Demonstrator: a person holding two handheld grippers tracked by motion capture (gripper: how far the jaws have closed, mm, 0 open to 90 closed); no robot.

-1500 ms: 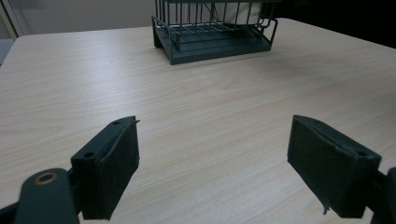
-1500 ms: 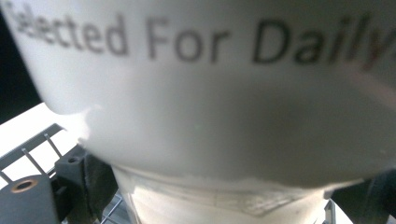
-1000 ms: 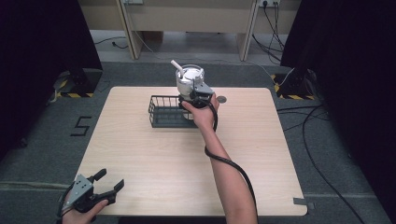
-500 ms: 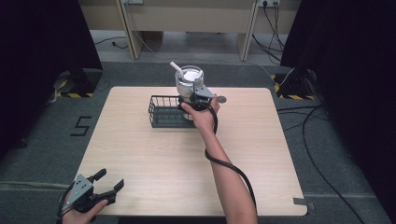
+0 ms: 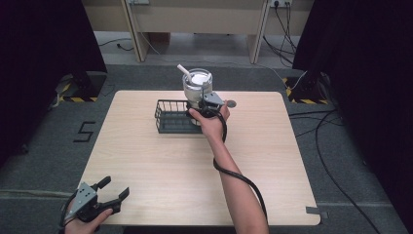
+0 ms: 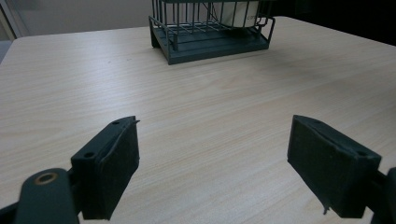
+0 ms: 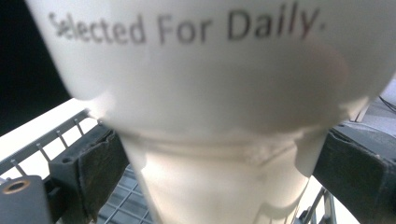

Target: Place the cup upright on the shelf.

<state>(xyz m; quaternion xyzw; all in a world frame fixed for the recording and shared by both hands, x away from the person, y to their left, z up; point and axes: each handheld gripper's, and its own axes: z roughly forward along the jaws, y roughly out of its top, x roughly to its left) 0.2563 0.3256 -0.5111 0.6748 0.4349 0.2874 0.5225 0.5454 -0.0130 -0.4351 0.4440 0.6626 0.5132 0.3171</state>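
A white paper cup with a lid and a straw sits between the jaws of my right gripper, over the right end of a dark wire basket. In the right gripper view the cup, printed "Selected For Daily", has both pads pressed against its narrow lower part, with the basket below it. My left gripper rests open at the table's near left corner, with nothing between its jaws. From the left gripper the basket stands far ahead, the cup behind its wires.
The wooden table has bare room between the two grippers. The right gripper's black cable trails along the forearm. A small round grommet lies near the table's far edge.
The right hand with the cup has eased slightly down and toward the near side. The left gripper has barely moved.
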